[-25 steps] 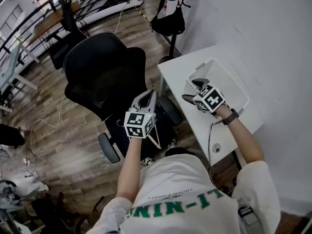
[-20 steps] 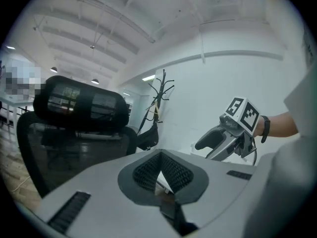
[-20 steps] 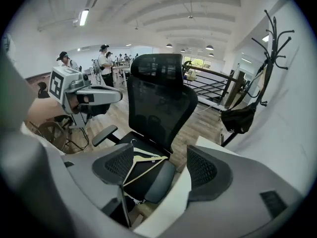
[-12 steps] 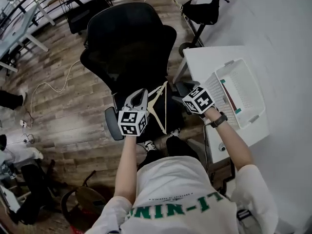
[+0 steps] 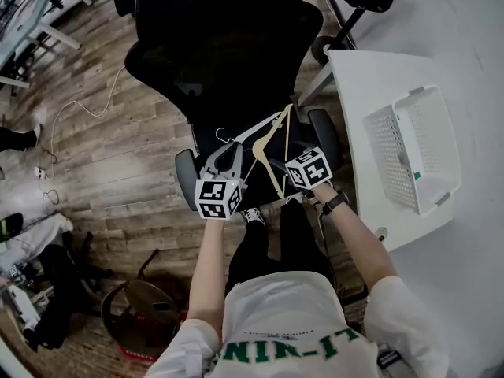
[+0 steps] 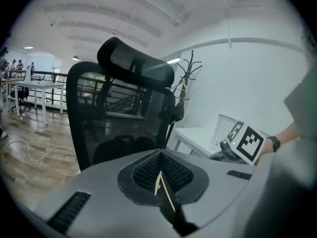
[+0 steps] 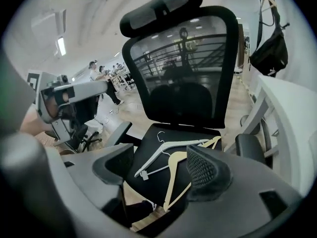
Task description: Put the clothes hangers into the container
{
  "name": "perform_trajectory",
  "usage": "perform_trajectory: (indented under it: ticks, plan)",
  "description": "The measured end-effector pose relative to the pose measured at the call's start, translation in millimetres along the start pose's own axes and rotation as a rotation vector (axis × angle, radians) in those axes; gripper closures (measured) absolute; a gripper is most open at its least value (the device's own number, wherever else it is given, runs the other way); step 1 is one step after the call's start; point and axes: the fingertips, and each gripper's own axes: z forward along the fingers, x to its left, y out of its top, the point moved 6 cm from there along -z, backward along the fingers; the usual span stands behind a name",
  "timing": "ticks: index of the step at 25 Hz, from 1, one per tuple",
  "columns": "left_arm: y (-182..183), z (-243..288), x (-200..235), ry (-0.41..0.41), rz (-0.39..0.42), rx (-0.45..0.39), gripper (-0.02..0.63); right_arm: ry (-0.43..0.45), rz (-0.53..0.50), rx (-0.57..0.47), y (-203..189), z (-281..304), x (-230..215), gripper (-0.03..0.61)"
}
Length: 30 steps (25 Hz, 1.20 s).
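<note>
Left gripper is pinched tight on a thin cream hanger. Right gripper gapes wide, empty, over the black chair seat, where a white hanger lies. The white basket sits well away on the table.

Head view from above the person, steeply down on chair, hangers and table, left gripper view low, close, toward chair back and basket, right gripper view close over seat and hangers, all three share the chair.
</note>
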Motion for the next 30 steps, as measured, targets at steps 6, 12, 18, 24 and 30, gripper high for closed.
perform_trajectory:
  ticks: [6, 12, 18, 24, 30]
  plan:
    - [-62, 34, 38, 0.023, -0.02, 0.019, 0.604, -0.014, 0.089, 0.013, -56, 105, -24, 0.236]
    - [-120, 76, 62, 0.022, -0.039, 0.047, 0.604, -0.019, 0.135, 0.067, -101, 212, -51, 0.252]
    - [-173, 91, 67, 0.002, -0.059, 0.076, 0.604, -0.053, 0.111, 0.172, -152, 272, -53, 0.256]
    - [-183, 102, 76, 0.008, -0.078, 0.103, 0.604, -0.116, 0.1, 0.202, -162, 294, -61, 0.309]
    - [-177, 106, 76, 0.013, -0.093, 0.104, 0.604, -0.064, 0.057, 0.225, -161, 298, -53, 0.411]
